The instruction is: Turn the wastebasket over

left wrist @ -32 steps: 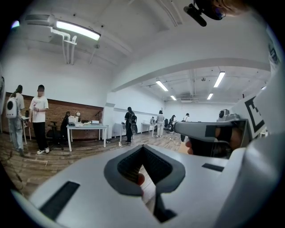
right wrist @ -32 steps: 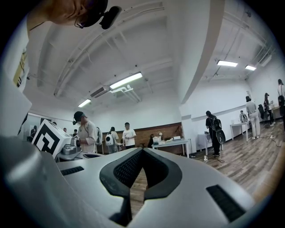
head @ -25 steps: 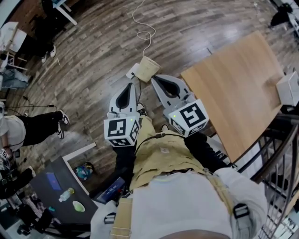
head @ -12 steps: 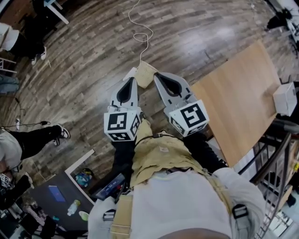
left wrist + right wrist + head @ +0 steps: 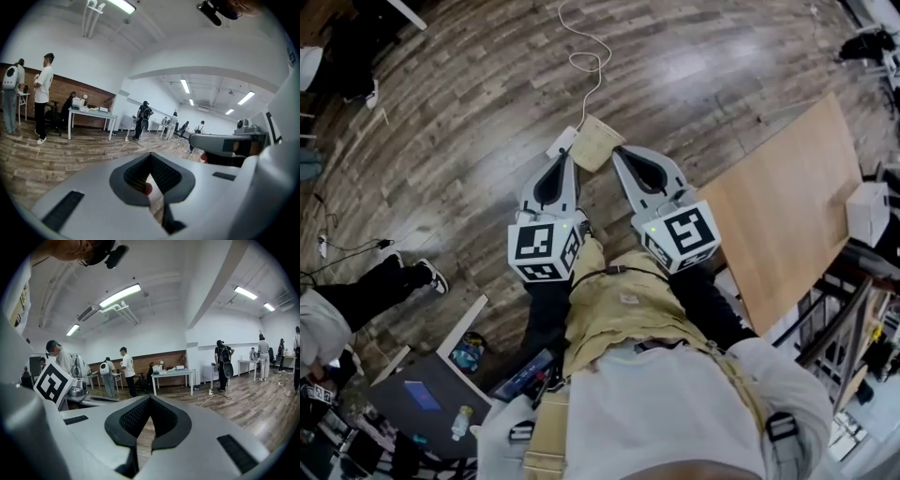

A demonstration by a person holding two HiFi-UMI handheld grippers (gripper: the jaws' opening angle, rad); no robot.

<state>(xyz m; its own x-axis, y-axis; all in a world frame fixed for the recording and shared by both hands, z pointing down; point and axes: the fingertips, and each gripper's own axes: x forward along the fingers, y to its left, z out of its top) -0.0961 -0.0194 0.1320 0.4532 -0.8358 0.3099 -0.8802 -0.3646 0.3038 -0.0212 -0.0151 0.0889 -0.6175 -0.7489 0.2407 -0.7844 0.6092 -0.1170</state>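
A beige wastebasket (image 5: 598,142) sits on the wooden floor just ahead of both grippers in the head view; I cannot tell which way up it is. My left gripper (image 5: 565,156) reaches toward its left side, jaws shut and empty. The right gripper (image 5: 617,151) is close by the basket's lower right edge, shut too, holding nothing. In the left gripper view the left gripper (image 5: 151,156) shows closed jaws, with room and floor beyond. The right gripper (image 5: 150,398) looks the same in its own view. Neither gripper view shows the basket clearly.
A white power strip (image 5: 562,142) lies against the basket's left side, its cable (image 5: 584,64) running away across the floor. A wooden table (image 5: 787,202) with a white box (image 5: 872,211) stands at the right. A dark desk (image 5: 422,394) is at lower left, and someone's legs (image 5: 384,286) are further left.
Both grippers have moved forward together across the floor and a little lower, and their tips are now closer to the wastebasket. Table and bystanders have shifted in view. Jaws stayed shut.
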